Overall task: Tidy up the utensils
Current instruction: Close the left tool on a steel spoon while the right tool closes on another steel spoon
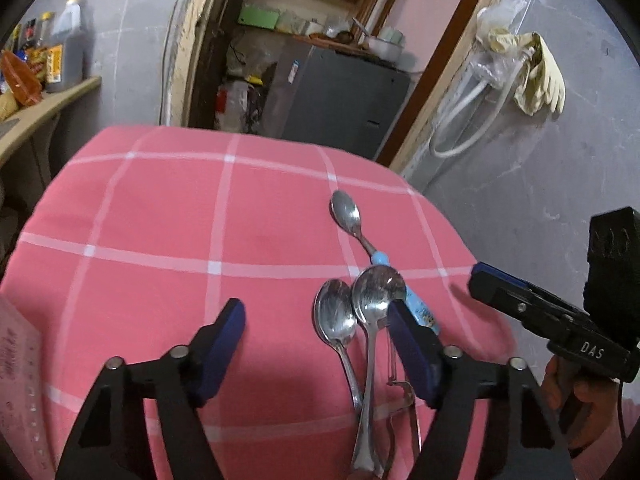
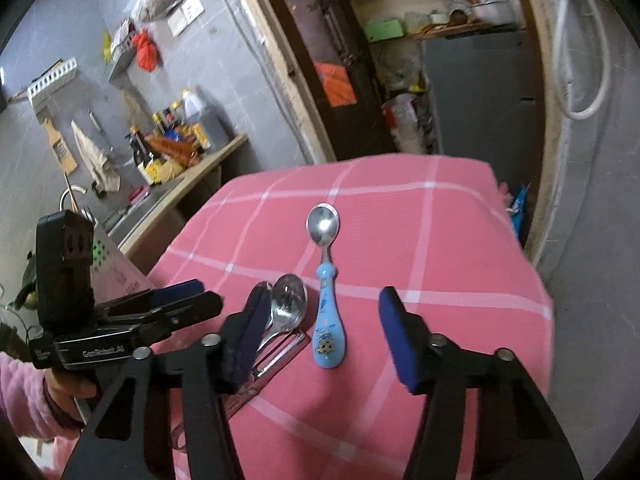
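Note:
A blue-handled child's spoon [image 1: 352, 220] [image 2: 326, 304] lies on the pink checked tablecloth [image 1: 160, 220] [image 2: 440, 248]. Two steel spoons [image 1: 360, 320] [image 2: 286, 308] lie side by side to its left, with a metal peeler [image 1: 400, 396] [image 2: 276, 356] beside them. My left gripper [image 1: 316, 328] is open above the cloth, its right finger over the peeler. My right gripper [image 2: 320, 328] is open, straddling the blue spoon's handle. The right gripper also shows in the left wrist view [image 1: 532, 312], the left gripper in the right wrist view [image 2: 176, 300].
A counter with bottles and sauces [image 1: 48, 64] [image 2: 176, 140] stands left of the table. A grey cabinet [image 1: 344, 96] [image 2: 480, 92] is behind it in a doorway. A pink perforated container [image 1: 20, 384] [image 2: 116, 272] sits at the table's left edge.

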Tool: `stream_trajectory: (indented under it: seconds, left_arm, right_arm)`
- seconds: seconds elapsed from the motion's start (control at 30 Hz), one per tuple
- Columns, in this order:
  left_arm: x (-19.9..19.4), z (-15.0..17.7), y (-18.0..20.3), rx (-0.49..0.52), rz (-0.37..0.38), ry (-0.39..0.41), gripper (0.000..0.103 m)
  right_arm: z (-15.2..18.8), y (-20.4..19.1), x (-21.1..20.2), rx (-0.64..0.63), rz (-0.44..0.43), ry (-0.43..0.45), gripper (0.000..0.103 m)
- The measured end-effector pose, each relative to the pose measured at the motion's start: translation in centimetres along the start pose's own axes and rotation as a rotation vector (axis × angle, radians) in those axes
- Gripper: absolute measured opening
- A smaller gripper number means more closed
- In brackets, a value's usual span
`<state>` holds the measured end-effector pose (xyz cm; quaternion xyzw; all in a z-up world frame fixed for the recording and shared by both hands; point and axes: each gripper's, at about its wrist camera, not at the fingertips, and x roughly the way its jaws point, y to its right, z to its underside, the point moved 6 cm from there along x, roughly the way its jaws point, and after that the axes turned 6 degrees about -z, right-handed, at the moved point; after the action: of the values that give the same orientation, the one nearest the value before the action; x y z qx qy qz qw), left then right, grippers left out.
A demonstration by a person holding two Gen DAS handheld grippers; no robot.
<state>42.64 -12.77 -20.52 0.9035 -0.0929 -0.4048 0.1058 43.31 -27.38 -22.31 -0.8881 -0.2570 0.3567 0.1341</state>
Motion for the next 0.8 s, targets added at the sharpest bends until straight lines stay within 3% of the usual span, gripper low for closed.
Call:
stream_trajectory:
  seconds: [0.2,0.4,0.73,0.8]
  left_arm:
    - [1.6,0.4,0.0,-0.023,0.037,-0.047,0.045]
    - [2.9,0.6,0.1,-0.041,0.082,-0.098,0.025]
    - [4.2,0.5,0.0,-0.065,0.136,-0.135,0.017]
    - [4.4,0.4,0.1,-0.056,0.126,-0.136,0.011]
  right_arm:
    - [0.8,-0.4,2.4,-0.013,-0.023,-0.06,0.026]
    - [1.0,-0.8,4.1,-0.037,-0.054,-0.118,0.014]
    - [1.2,-1.0,6.0,-0.034,-0.071,-0.17,0.007]
    - [1.3,-0.6,6.1,-0.027,-0.068,-0.17,0.004]
